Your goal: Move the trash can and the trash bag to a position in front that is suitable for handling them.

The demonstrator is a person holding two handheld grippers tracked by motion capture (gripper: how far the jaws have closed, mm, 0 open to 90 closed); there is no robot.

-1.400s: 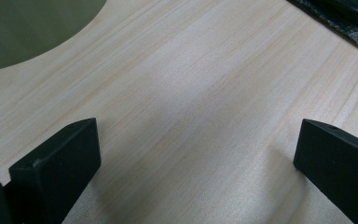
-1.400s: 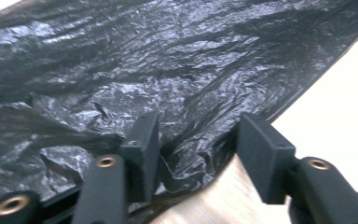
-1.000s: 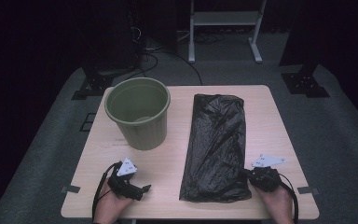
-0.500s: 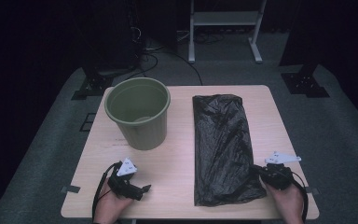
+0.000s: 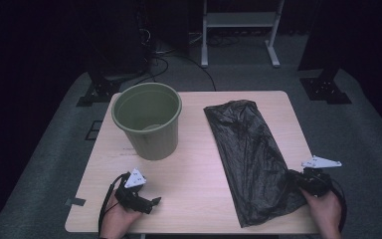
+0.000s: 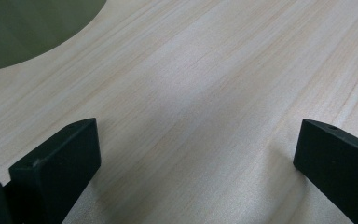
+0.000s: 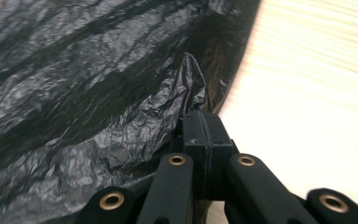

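Note:
A black plastic bag (image 5: pixel 251 154) lies flat along the right half of the wooden table (image 5: pixel 199 169). My right gripper (image 5: pixel 298 180) is at the bag's near right edge, shut on a pinch of the film; in the right gripper view its jaws meet on a raised crease of the black plastic bag (image 7: pixel 98 93), just below my right gripper (image 7: pixel 201 119) tip. An olive green bucket (image 5: pixel 148 119) stands upright at the table's left. My left gripper (image 5: pixel 155 201) rests low on the near left of the table, jaws wide apart over bare wood, as my left gripper (image 6: pixel 196 154) view shows.
The bucket's wall (image 6: pixel 28 28) fills the top left corner of the left gripper view. Behind the table stand a white metal frame (image 5: pixel 238 20) and black stand feet (image 5: pixel 326 89) on grey carpet, with cables on the floor.
My right gripper has moved right toward the table's right edge, dragging the bag's near end with it so the bag now lies slanted. The left gripper has stayed put.

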